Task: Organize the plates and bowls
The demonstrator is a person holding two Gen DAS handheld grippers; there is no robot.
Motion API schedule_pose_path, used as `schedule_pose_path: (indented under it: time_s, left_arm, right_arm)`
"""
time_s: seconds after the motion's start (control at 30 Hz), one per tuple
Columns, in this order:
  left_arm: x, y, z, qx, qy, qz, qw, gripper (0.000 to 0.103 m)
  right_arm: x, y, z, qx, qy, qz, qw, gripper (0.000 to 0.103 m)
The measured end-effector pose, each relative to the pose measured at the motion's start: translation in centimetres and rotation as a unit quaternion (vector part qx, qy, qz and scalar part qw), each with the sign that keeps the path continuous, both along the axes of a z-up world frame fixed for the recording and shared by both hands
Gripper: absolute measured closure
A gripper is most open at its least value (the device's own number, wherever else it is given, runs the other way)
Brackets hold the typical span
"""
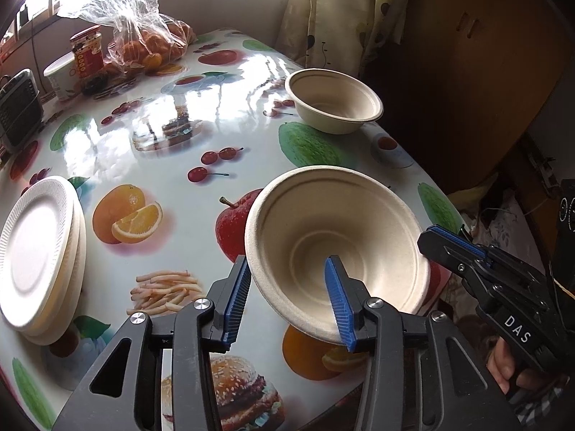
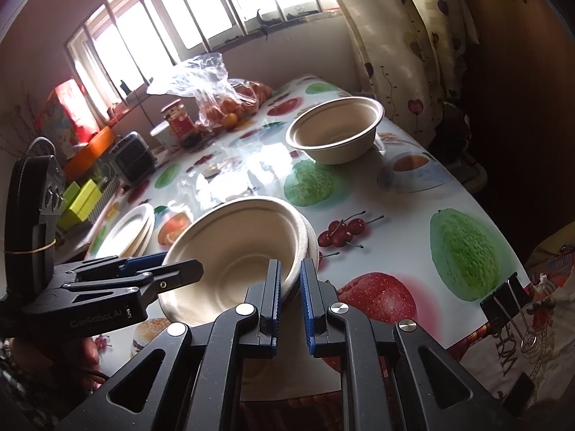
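A tilted beige paper bowl hangs over the table's near edge, and it also shows in the right wrist view, where it looks like two nested bowls. My left gripper is open, its fingers straddling the bowl's near rim. My right gripper is shut on the bowl's right rim; it shows at the bowl's right side in the left wrist view. A second beige bowl stands upright at the far right. A stack of white paper plates lies at the left.
The fruit-print tablecloth is glossy. At the far left stand a bag of oranges, a red-labelled jar, a white cup and a small dark appliance. A curtain hangs behind. A binder clip grips the table edge.
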State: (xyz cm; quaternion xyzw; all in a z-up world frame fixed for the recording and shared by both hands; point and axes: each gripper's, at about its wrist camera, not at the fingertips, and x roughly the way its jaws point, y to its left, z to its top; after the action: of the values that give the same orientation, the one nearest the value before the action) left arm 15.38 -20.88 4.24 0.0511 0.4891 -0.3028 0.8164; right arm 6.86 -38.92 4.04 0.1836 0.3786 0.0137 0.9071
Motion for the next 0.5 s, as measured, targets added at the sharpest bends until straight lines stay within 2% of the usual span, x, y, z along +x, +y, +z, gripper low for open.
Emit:
schedule_pose_path:
  time_s: [0.5]
  left_arm:
    - [0.49,-0.14,0.02,0.001,0.002,0.003,1.0,0.057]
  right_arm:
    - [0.4,-0.59,0.25,0.007,-0.002,-0.003,1.0,0.088]
